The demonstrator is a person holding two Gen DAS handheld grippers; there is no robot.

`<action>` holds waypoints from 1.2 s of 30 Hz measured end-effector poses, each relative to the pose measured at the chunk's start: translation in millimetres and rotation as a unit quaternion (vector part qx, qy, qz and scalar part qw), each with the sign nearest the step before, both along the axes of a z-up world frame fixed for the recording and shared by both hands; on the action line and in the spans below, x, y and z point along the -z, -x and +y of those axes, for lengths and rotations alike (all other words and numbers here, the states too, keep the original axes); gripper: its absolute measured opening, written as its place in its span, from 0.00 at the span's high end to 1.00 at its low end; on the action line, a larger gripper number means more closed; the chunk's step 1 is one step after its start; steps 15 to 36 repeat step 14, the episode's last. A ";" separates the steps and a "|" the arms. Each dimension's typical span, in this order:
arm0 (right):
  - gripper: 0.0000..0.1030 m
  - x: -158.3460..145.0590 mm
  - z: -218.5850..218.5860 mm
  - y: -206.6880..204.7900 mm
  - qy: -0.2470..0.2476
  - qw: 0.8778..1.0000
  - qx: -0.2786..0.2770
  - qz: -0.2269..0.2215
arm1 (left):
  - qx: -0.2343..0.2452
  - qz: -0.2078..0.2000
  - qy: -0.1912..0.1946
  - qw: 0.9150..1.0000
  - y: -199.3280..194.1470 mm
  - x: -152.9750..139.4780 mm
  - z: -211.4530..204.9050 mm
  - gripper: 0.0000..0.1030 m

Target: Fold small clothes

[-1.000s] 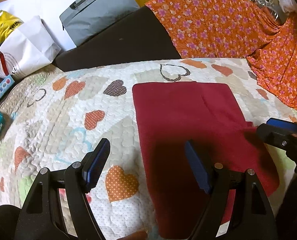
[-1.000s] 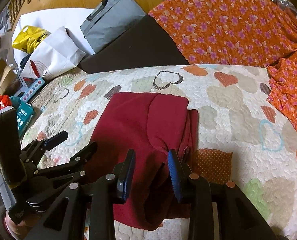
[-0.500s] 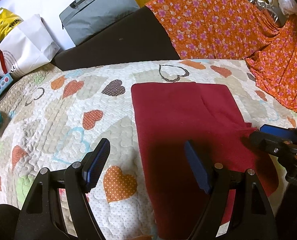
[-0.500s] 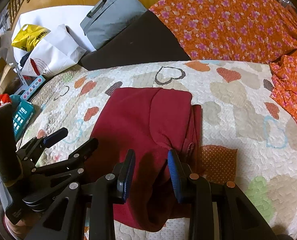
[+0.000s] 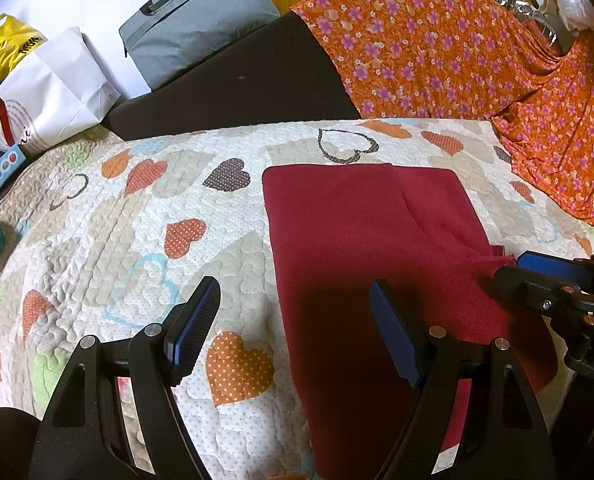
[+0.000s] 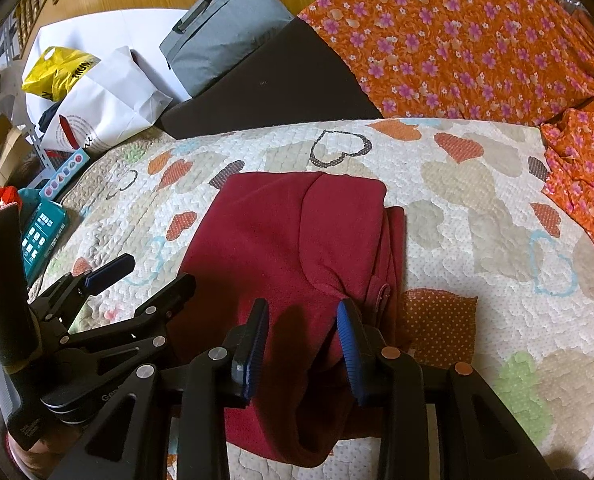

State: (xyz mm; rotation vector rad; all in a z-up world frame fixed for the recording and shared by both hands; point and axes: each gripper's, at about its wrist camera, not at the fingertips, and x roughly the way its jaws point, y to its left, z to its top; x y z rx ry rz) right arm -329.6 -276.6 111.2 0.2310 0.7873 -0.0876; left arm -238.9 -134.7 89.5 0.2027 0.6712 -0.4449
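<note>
A dark red garment [image 5: 361,240] lies partly folded on the heart-patterned quilt [image 5: 137,216]; it also shows in the right wrist view [image 6: 289,240], with a folded layer on top and a lower layer sticking out at the right. My left gripper [image 5: 297,320] is open and empty, hovering over the garment's near left edge. My right gripper [image 6: 301,332] is open above the garment's near right part, with nothing between its pads. The right gripper shows at the right of the left wrist view [image 5: 553,276], the left gripper at the left of the right wrist view [image 6: 137,276].
Orange flowered cloth [image 5: 457,52] lies at the back and right. A black cushion [image 5: 249,80], a grey bag [image 5: 193,20] and a white paper bag [image 5: 49,92] stand behind the quilt. Teal boxes [image 6: 41,236] lie at the left edge.
Both views have shifted slightly, and the right gripper sits a little further left over the garment. The garment has not moved and both grippers stay open.
</note>
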 end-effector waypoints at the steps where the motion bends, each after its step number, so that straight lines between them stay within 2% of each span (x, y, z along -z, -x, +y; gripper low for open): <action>1: 0.67 0.1 0.1 -0.1 0.000 1.000 0.000 0.000 | 0.000 -0.001 0.000 1.000 -0.2 0.0 0.8 0.25; 36: 0.64 1.5 1.5 -1.4 -0.002 1.000 -0.001 0.000 | -0.005 0.010 0.012 1.000 -4.8 0.0 5.1 0.25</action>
